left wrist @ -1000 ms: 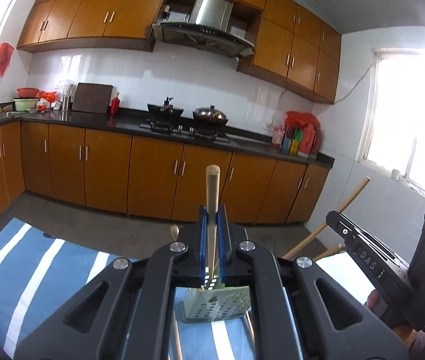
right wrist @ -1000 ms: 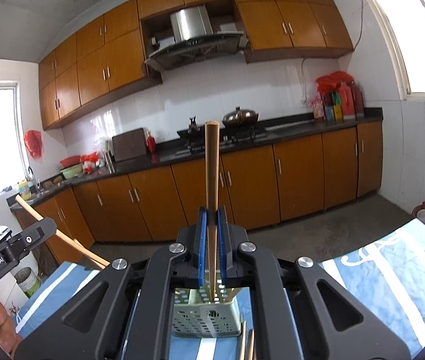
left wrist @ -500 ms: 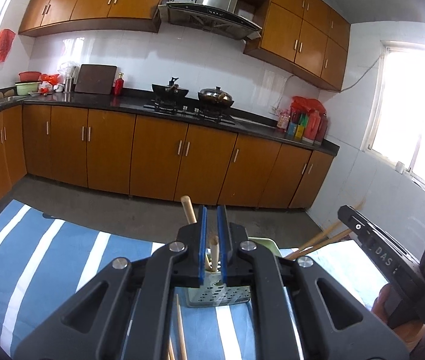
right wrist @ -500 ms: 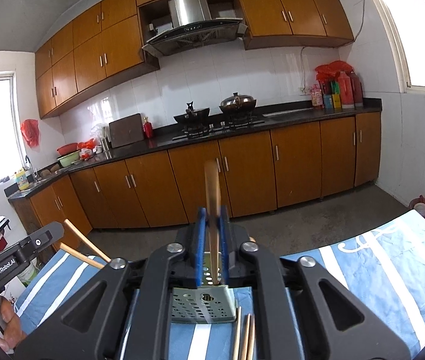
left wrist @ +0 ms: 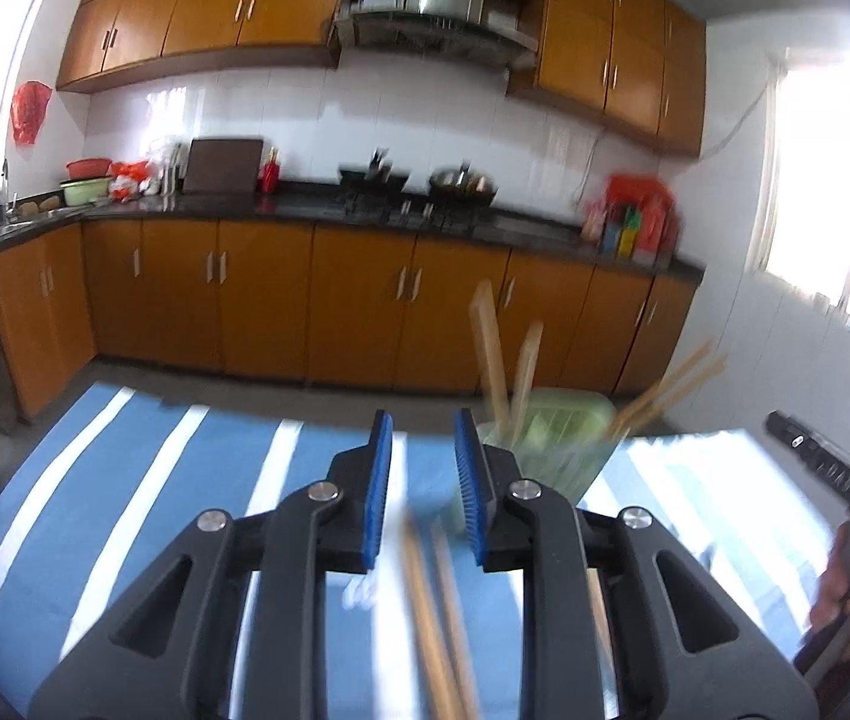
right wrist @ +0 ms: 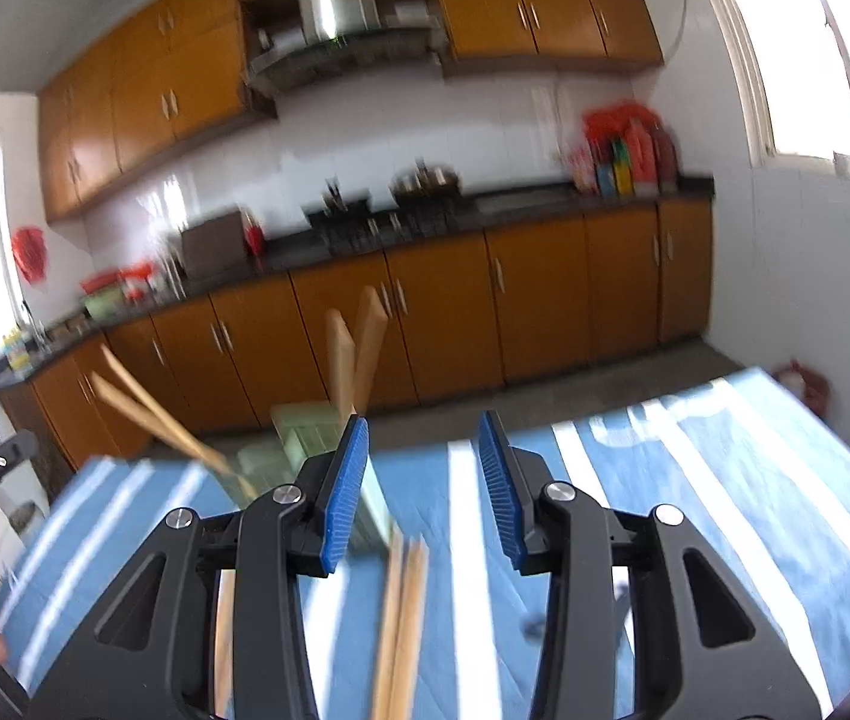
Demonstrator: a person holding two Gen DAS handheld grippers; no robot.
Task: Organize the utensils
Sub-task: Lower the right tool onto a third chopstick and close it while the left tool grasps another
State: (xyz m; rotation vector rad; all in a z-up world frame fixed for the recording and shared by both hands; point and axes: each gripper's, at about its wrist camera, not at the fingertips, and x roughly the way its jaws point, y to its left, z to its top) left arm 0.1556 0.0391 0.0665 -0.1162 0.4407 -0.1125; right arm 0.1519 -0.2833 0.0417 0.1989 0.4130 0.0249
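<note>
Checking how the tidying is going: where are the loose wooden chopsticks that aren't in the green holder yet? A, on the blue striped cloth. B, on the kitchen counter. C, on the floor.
A: loose chopsticks lie flat on the blue striped cloth, near the green holder.

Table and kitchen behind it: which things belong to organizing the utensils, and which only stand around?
Part of the job:
- green basket
- upright sticks in basket
- loose sticks on cloth
- left gripper, open, nothing between
- right gripper, open, nothing between

Just standing about:
- pots on stove
- bottles
- cutting board
- red bowl
</note>
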